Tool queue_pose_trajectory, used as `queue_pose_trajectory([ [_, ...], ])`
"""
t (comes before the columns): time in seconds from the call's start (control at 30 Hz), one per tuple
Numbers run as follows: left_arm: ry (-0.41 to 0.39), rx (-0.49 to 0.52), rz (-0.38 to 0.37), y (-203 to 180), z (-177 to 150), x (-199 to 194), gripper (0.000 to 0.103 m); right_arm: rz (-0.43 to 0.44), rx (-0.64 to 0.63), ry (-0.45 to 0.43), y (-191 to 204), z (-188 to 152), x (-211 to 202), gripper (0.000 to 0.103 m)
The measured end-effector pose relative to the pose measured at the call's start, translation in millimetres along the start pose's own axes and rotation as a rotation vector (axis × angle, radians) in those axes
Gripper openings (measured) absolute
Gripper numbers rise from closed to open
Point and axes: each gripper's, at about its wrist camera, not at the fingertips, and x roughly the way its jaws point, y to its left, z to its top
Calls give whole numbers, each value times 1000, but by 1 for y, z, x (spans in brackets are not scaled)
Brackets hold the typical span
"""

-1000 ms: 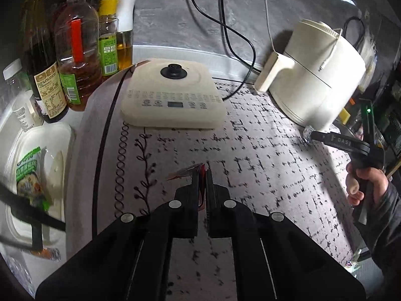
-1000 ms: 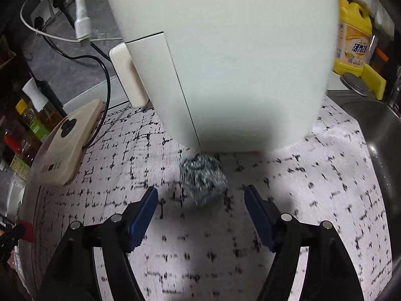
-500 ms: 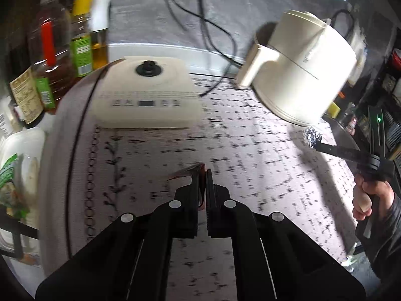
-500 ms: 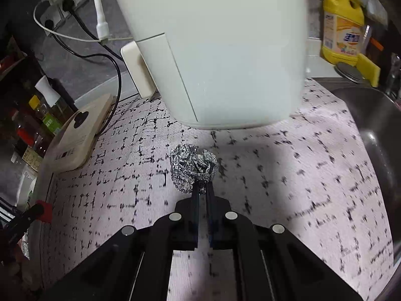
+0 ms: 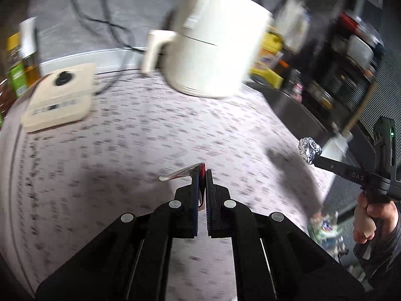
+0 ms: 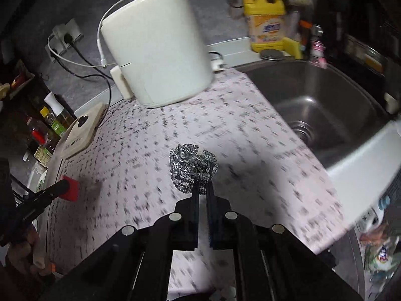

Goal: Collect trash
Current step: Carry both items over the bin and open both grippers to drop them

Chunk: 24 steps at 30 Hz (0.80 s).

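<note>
Right gripper [image 6: 202, 188] clamped tight on crumpled foil ball [image 6: 193, 169], silvery, wrinkled, roughly round, sticking out past the tips and held clear above the patterned counter [image 6: 250, 135]. Left gripper [image 5: 203, 175] fully closed on a thin flat red-and-silver wrapper scrap [image 5: 184, 173], long edge trailing off to the left. Both pieces airborne. No bin identifiable; a bag of clutter sits off the counter edge, lower right, nearer the right gripper, likely drop spot.
</note>
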Motion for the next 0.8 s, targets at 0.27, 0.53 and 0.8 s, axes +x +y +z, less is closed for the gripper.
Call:
queue_pose_trajectory([
  [0.27, 49, 124, -113, -90, -22, 6, 5, -92, 126, -31, -77, -71, -78, 6],
  [0.53, 115, 247, -212, -174, -53, 16, 5, -163, 231, -27, -129, -146, -128, 6],
  [0.8, 187, 332, -297, -241, -96, 23, 5, -208, 325, 47, -167, -223, -151, 9],
])
